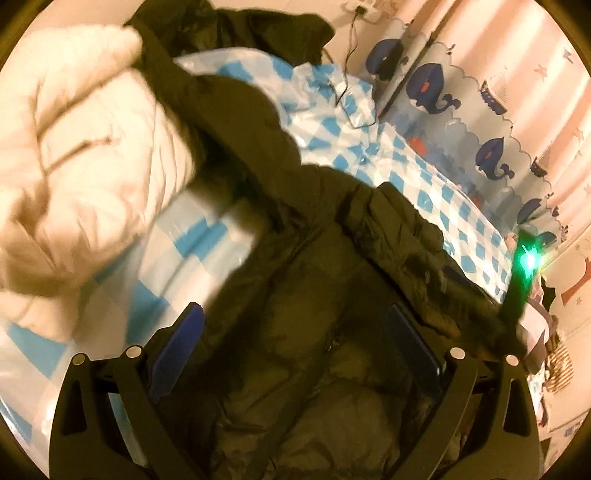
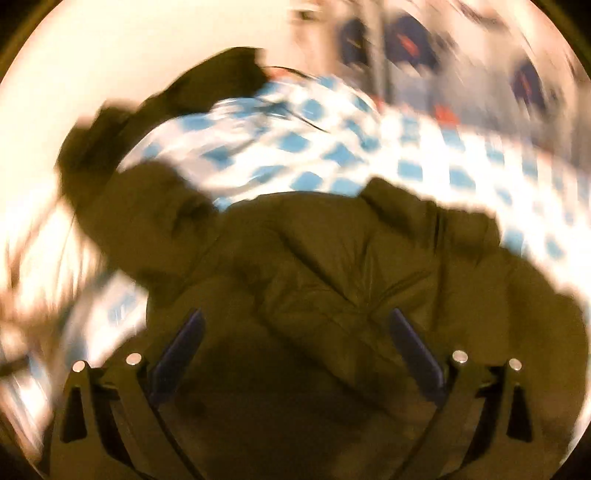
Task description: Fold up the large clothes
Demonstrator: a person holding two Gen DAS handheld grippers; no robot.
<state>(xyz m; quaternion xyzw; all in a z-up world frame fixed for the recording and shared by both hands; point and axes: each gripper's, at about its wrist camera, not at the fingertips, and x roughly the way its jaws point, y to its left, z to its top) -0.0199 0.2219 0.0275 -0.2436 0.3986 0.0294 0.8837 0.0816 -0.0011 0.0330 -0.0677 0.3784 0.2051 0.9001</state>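
Observation:
A dark olive puffer jacket (image 1: 325, 280) lies spread on a bed with a blue-and-white checked cover (image 1: 369, 155). My left gripper (image 1: 295, 325) hovers over the jacket's middle. Its jaws stand wide apart, and the blue pads (image 1: 181, 339) press on nothing. The right wrist view is blurred. There the same dark jacket (image 2: 332, 266) fills the lower half, and my right gripper (image 2: 295, 325) is open above its quilted surface with nothing pinched. A cream puffer jacket (image 1: 81, 158) lies bunched at the upper left of the left wrist view.
Another dark garment (image 1: 236, 33) lies at the bed's far end, with a black cable (image 1: 347, 62) running across the cover. A curtain with a whale print (image 1: 491, 122) hangs along the bed's right side. A dark bar with a green light (image 1: 526, 266) stands at the right.

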